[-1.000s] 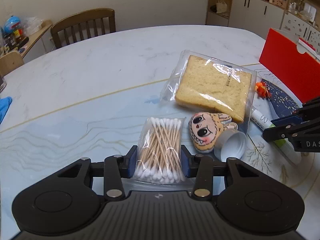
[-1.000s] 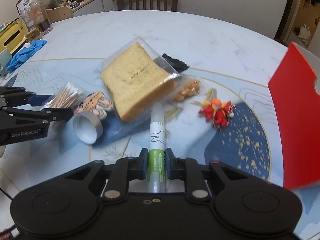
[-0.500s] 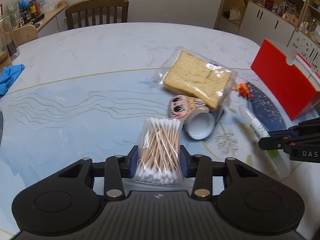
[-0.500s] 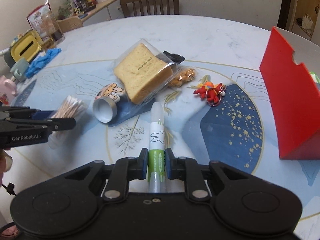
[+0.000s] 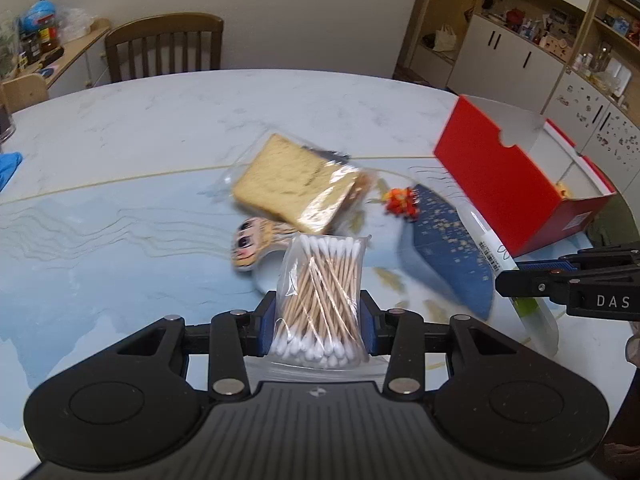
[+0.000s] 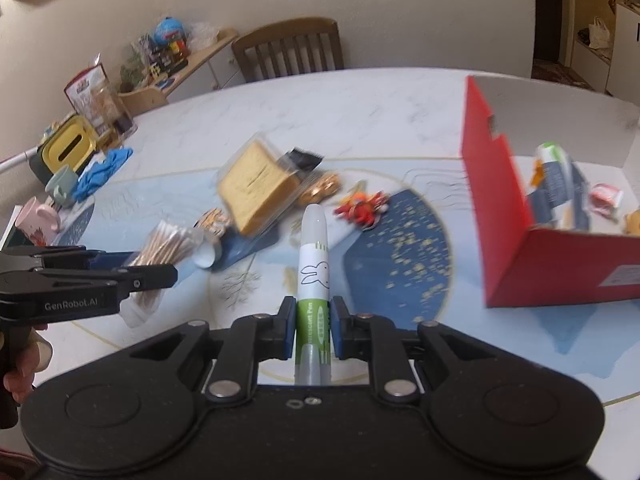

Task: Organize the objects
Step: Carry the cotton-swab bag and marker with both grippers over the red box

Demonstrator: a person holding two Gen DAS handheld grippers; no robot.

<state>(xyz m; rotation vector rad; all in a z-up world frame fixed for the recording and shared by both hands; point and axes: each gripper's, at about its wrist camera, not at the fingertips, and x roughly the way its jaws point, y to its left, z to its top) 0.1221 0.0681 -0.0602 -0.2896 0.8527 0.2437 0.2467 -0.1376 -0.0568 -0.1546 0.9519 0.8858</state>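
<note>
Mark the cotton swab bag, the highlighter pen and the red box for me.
cotton swab bag (image 5: 320,300), left wrist view, middle of the wooden sticks.
highlighter pen (image 6: 314,268), right wrist view, white rabbit label.
red box (image 5: 492,176), left wrist view, near red wall.

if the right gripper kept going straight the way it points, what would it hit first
Probably the bare table just short of the bagged bread. The right gripper, shut on the pen, points down at the tabletop, and nothing stands between. Depth is hard to judge in this view.

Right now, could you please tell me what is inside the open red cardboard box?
The open red cardboard box holds a green-capped tube, a small red-and-white packet and something orange at the edge; its near wall hides the rest.
</note>
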